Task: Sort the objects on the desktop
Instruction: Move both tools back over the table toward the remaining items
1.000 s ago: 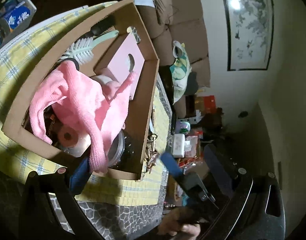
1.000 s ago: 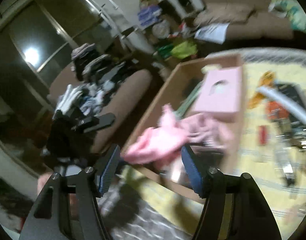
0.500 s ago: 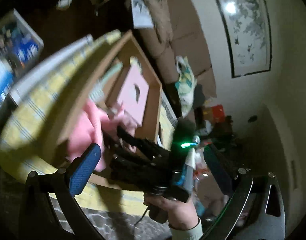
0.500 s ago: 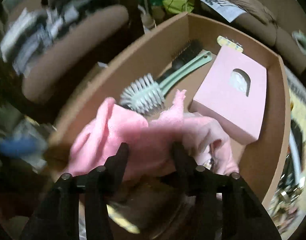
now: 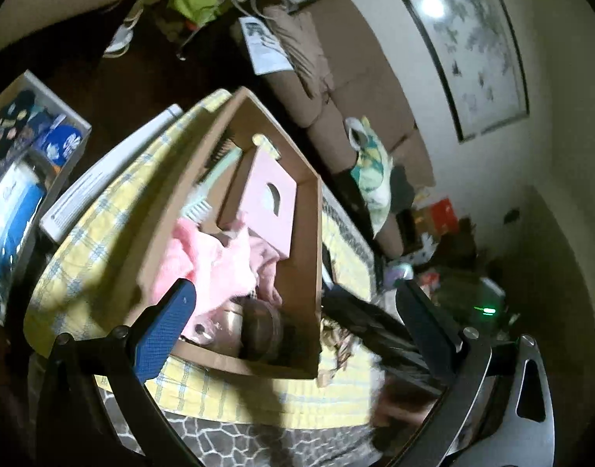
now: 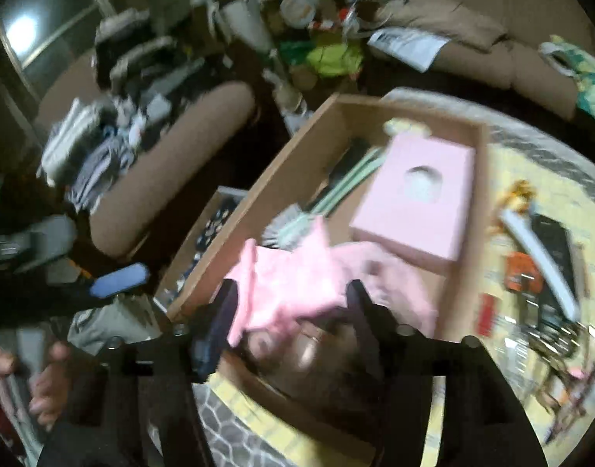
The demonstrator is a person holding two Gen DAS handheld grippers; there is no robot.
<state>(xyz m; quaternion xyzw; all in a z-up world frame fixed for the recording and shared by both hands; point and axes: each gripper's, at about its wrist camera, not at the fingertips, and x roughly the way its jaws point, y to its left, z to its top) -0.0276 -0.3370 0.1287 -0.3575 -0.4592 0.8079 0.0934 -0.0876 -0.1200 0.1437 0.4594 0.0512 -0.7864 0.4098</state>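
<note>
Two pairs of fingers, both released: left gripper (image 5: 297, 311) spread wide, empty; right gripper (image 6: 289, 303) just opened wider, straddling the pink cloth (image 6: 297, 272) without pinching it. Crumpled at the near end of the cardboard box (image 6: 274, 179), long axis along the box, toward the pink carton (image 6: 414, 210). Drawn back from the cloth since half a second ago. Cluttered tabletop (image 6: 503, 163) past the box's right wall.

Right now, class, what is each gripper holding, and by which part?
Left gripper: nothing, jaws wide open. Right gripper: its jaws have just been opening, with a bunched part of the pink cloth between them; whether they grip it cannot be told.
</note>
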